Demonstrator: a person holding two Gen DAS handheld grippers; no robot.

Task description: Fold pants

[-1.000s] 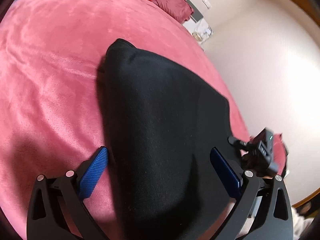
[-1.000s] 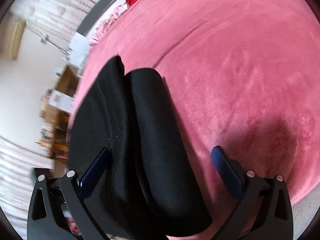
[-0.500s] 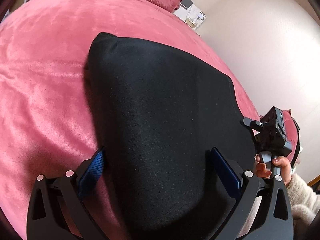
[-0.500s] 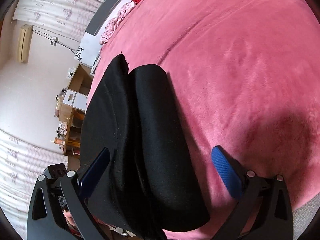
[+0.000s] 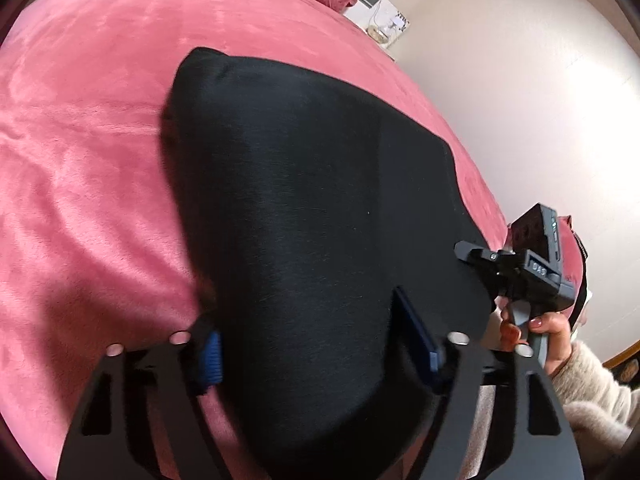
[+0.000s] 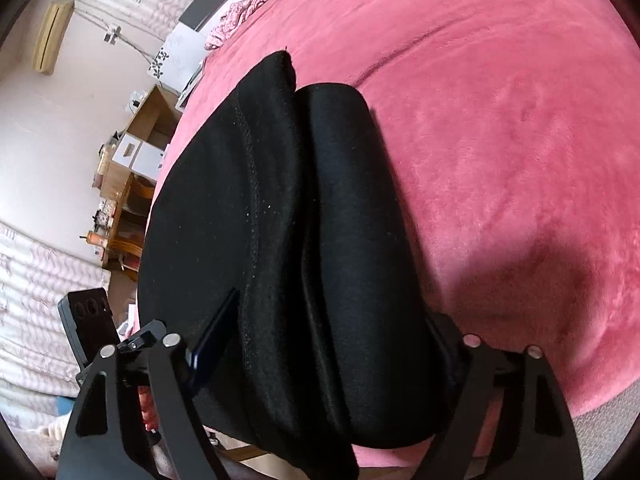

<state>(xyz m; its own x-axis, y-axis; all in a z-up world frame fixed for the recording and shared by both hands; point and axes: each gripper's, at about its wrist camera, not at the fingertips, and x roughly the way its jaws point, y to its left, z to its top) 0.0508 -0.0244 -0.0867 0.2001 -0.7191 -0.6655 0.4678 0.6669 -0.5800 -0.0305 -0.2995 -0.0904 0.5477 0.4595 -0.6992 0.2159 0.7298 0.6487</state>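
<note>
Black pants (image 5: 304, 216) on pink bedspread (image 5: 88, 160) — both tongs straddling cloth.

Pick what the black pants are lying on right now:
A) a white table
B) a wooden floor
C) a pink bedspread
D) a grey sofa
C: the black pants lie on the pink bedspread, which shows around them in both wrist views, with the left gripper and right gripper at their near edge.

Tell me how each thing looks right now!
Pants: black, folded in layers, lying on the bed.
Left gripper: jaws closing around the near end of the pants.
Right gripper: jaws closing around the pants too.
Blanket: pink, spread over the bed.
</note>
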